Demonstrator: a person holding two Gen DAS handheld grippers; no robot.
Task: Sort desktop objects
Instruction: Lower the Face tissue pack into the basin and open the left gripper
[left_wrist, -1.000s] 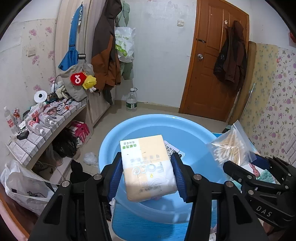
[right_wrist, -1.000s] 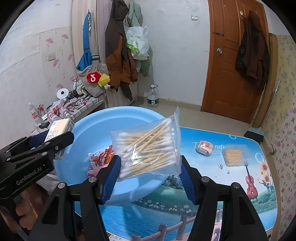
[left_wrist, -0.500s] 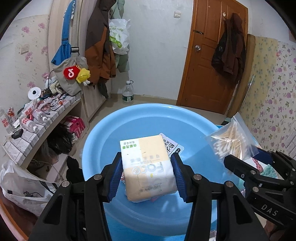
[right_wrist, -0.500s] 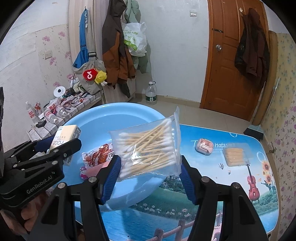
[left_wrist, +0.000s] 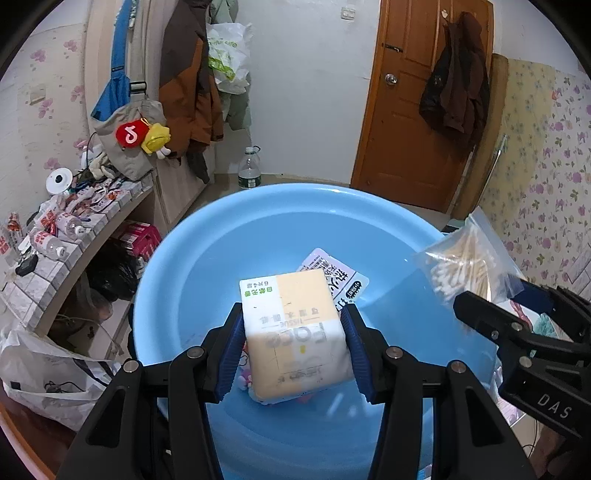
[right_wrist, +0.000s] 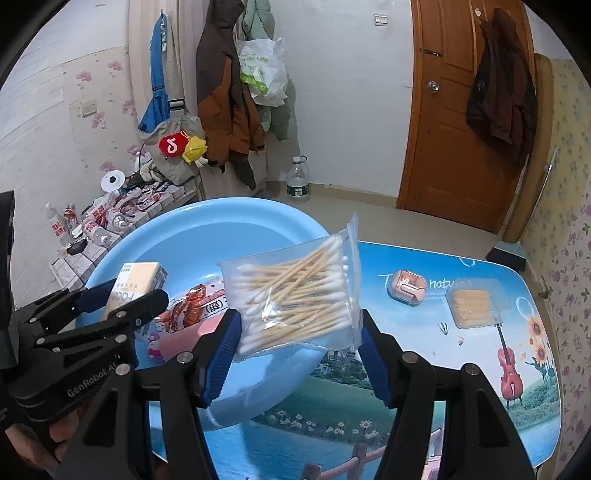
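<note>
tissue pack (left_wrist: 295, 332): "TISSUE" and large "FOCO"-like letters, seen upside down; green characters too small to read
right gripper (left_wrist: 491, 295): "DAS" in white on its black body
left gripper (right_wrist: 122, 295): "GenRobot.AI" on its body
table (right_wrist: 480, 387): printed word ending "natu", partly covered
red plush tag (left_wrist: 129, 134): white music-note logo

Left gripper (left_wrist: 293, 347): pitched downward over the blue basin (left_wrist: 207, 258), both blue pads pressed flat against the sides of a tissue pack (left_wrist: 295, 332), which is held clear of the basin floor. Right gripper (right_wrist: 299, 347): likewise pitched downward, positioned over the basin's rim on the table side, pads clamped on a bag of cotton swabs (right_wrist: 295, 291). The hand (right_wrist: 44, 439) bearing the left gripper is partly visible, fingers wrapped around its handle.
</note>
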